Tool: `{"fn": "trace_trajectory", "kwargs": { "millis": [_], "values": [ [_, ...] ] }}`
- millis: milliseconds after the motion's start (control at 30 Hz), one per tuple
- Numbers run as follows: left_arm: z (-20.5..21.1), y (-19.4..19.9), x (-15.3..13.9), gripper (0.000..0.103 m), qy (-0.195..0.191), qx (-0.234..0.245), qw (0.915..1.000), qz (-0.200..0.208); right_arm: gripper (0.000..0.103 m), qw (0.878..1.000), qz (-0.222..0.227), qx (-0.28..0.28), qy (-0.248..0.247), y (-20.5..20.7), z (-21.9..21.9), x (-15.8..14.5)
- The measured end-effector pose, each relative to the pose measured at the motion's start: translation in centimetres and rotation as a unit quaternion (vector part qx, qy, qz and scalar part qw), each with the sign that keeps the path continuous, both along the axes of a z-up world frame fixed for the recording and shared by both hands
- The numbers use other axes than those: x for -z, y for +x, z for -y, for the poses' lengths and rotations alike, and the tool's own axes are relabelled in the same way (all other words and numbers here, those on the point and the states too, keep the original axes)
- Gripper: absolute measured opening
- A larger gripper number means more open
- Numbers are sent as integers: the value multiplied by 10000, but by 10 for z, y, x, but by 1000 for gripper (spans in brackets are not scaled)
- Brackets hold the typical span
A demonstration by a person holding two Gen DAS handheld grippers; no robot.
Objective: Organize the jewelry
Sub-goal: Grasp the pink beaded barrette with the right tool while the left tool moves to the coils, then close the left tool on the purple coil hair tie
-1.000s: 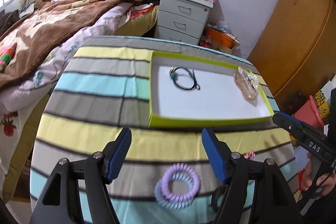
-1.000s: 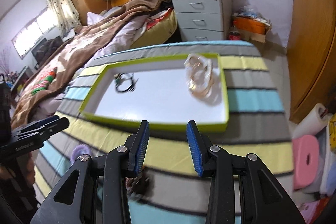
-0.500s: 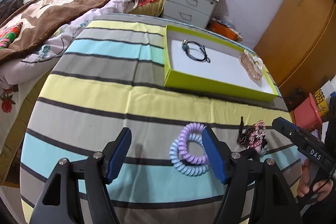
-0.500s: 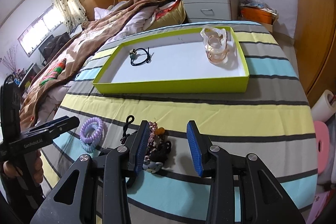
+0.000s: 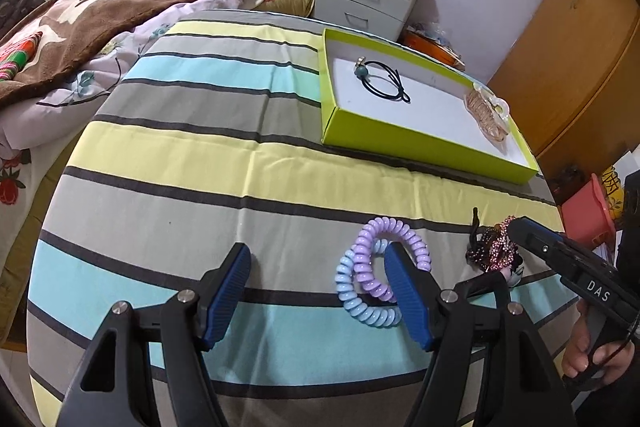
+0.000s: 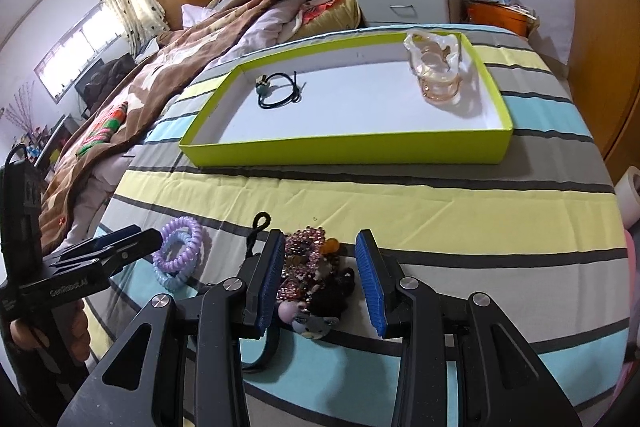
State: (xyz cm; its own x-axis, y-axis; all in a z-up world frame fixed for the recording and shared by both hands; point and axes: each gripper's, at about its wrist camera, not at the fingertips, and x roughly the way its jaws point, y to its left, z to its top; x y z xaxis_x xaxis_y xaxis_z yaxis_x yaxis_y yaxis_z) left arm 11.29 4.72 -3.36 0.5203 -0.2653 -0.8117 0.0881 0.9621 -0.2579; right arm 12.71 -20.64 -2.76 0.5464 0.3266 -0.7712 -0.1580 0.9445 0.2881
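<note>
Jewelry lay in two groups on the striped cloth (image 5: pixel 248 163). At the upper right of the left view sat a green tray (image 5: pixel 420 143) with a black cord bracelet (image 5: pixel 382 81) in its near-left part and a pinkish bundle (image 5: pixel 488 111) at its far right end. Low in that frame the left gripper (image 5: pixel 316 275) stood spread wide, its right finger (image 5: pixel 408 303) lying over the purple coil tie (image 5: pixel 394 255) and blue coil tie (image 5: pixel 362 295), which touched each other; nothing was pinched. In the right view the right gripper (image 6: pixel 320 279) was also spread, straddling a heap of beaded and dark hair pieces (image 6: pixel 312 275) at lower centre, fingers on either side but not closed on it. The coil ties (image 6: pixel 178 251) showed at lower left, just beside the left gripper's tips (image 6: pixel 124 243). The tray (image 6: pixel 344 147) filled the upper middle.
</note>
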Motion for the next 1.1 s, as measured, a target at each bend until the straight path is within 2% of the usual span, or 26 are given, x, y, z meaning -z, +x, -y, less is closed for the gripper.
{"fn": "trace_trajectory", "kwargs": {
  "millis": [67,167,233,300,400,567,767,933,1033,1100],
  "values": [
    [0,0,0,71,11,3,10000,6,38,10000,-25,-71,12,0,-3,1],
    [0,0,0,71,22,-1,10000,13,24,9999,-4,-111,13,-1,-5,2],
    [0,0,0,71,29,-14,10000,5,22,9999,14,-139,15,-2,-7,2],
    [0,0,0,71,31,-18,10000,0,15,9999,55,-147,55,-2,-7,1],
    [1,0,0,71,47,-3,10000,0,11,9997,156,-183,91,-5,-7,-3],
    [2,0,-1,71,42,4,10000,2,9,9993,207,-227,222,-7,-5,-4],
    [3,0,-1,71,-9,26,10000,5,6,9968,223,-119,762,-9,11,-10],
    [7,1,-3,71,-14,46,10000,51,6,9942,308,-90,1025,-10,20,-16],
    [11,2,-3,67,43,77,9999,48,6,9931,394,3,1103,-12,29,-21],
    [13,3,-3,59,76,83,9999,34,6,9924,445,138,1143,-13,37,-24]
  ]
}}
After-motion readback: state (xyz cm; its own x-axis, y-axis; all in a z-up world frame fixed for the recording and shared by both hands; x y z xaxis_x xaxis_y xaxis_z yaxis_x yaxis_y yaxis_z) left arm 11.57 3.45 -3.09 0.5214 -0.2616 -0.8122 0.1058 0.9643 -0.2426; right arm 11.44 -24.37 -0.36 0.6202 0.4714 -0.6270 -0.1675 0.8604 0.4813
